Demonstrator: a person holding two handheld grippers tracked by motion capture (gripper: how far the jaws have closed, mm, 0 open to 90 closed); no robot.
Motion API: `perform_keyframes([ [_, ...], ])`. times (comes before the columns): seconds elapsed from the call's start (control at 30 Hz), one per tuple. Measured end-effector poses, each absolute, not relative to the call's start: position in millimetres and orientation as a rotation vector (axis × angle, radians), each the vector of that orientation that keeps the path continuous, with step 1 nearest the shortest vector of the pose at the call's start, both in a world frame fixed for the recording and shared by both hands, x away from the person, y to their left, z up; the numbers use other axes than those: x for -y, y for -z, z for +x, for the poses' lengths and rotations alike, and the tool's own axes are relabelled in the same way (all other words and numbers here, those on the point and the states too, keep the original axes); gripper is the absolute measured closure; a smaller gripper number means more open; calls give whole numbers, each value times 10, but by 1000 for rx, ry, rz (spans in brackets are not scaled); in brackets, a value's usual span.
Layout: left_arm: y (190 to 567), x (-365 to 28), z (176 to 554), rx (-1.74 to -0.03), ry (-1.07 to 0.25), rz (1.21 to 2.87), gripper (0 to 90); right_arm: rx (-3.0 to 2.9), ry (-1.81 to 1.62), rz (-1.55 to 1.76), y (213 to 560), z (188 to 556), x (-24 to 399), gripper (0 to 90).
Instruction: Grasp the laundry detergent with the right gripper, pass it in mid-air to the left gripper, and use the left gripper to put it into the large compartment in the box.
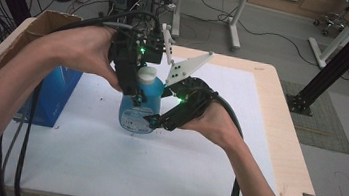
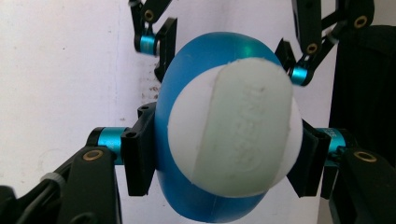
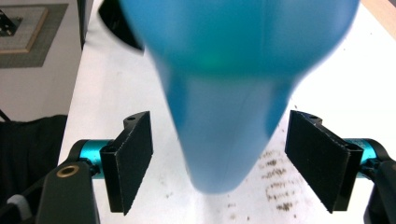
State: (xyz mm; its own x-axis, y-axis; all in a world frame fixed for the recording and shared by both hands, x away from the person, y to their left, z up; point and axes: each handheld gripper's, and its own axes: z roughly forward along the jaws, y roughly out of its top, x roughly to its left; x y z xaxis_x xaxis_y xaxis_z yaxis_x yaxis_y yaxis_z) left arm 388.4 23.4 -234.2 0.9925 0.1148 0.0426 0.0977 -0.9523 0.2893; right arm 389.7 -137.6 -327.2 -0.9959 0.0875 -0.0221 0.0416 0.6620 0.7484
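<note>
blue box [image 1: 54,96] crowds bottle's [image 1: 139,109] left, table [image 1: 104,165] front open

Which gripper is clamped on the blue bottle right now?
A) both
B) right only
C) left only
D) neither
C: in the left gripper view the left gripper has both pads pressed against the blue bottle just below its white cap, while the right gripper has clear gaps between its pads and the bottle.

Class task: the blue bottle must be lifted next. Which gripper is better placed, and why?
Left. The left gripper pads already press the blue bottle just under its white cap; the right gripper jaws stand open, clear of it.
</note>
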Motion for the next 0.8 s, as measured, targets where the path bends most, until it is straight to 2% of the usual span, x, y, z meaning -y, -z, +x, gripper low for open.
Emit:
perform_keyframes([
  [0.27, 2116, -384, 3871, -189, -92, 2849, 372, -2833, -1105, 147, 3161, 3843, 1633, 220],
  [0.37, 1945, -508, 3882, -216, -100, 2853, 372, -2835, -1001, 190, 3126, 3813, 1788, 182],
  [0.53, 1598, -759, 3903, -313, -141, 2859, 372, -2825, -860, 270, 3094, 3787, 2076, 178],
  [0.6, 1458, -864, 3913, -355, -164, 2863, 372, -2817, -805, 306, 3096, 3785, 2182, 118],
  [0.8, 1117, -1172, 3937, -495, -220, 2856, 372, -2796, -750, 390, 3075, 3768, 2421, 117],
])
